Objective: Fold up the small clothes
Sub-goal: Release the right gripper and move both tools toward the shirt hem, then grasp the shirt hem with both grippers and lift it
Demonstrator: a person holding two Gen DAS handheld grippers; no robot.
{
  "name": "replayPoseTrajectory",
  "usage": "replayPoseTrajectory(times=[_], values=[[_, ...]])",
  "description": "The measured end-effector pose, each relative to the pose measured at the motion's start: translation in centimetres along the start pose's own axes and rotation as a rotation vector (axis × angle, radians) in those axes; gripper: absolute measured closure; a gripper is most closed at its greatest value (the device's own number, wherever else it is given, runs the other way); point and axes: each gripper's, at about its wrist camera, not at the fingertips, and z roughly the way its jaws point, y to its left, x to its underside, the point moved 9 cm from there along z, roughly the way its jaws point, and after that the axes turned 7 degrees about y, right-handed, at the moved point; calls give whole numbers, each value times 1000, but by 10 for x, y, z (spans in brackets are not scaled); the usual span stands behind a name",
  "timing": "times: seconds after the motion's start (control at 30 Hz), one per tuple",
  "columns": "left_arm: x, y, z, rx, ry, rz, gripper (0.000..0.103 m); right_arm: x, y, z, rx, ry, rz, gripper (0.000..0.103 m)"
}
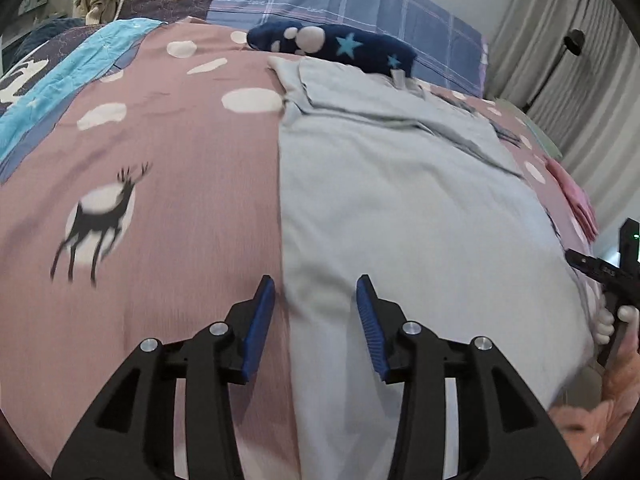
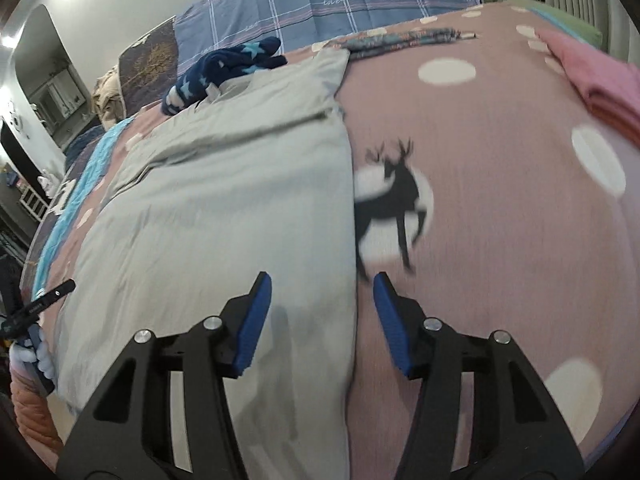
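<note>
Left wrist view: your left gripper (image 1: 316, 300) stands half open and empty over the left edge of the pale grey garment (image 1: 400, 200), which lies flat on the pink deer-print bedcover (image 1: 160, 160)

Right wrist view: your right gripper (image 2: 322, 300) gapes, holding nothing, astride the garment's right edge; pinch bedcover too and the fold drags

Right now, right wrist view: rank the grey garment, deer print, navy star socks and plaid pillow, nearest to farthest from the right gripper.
1. grey garment, under the left finger.
2. deer print, just ahead, right.
3. navy star socks, beyond the garment's far end.
4. plaid pillow, at the back.
</note>
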Motion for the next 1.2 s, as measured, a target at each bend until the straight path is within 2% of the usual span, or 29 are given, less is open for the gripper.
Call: replayPoseTrajectory(times=[0.13,0.27,0.37,0.47,0.6,0.67,0.77,0.93,1.0,1.03,1.1,1.2], values=[[25,-5,-11,42,-12,15,60,26,-1,-16,-84,-33,2,56],[47,-6,-24,136,-31,-7,60,58,-8,-35,-268,-51,69,67],[68,-10,-34,215,-33,1,60,84,-15,-46,-402,-40,131,72],[85,-14,-43,266,-12,28,60,109,-15,-54,-458,-2,140,73],[103,-17,-51,311,8,64,60,123,-4,-57,-467,17,112,73],[103,-16,-50,336,5,51,60,120,1,-56,-505,19,126,62],[99,-14,-47,382,-6,18,59,115,10,-50,-545,49,141,60],[96,-13,-45,424,-35,-11,58,113,17,-48,-505,59,109,59],[94,-14,-45,433,-46,-20,59,112,20,-48,-509,60,107,77],[93,-17,-45,430,-52,-18,62,113,23,-50,-522,64,109,93],[93,-25,-43,427,-42,-12,99,108,27,-59,-519,30,102,94],[89,-29,-47,370,-80,-8,100,96,28,-81,-538,-33,114,95]])
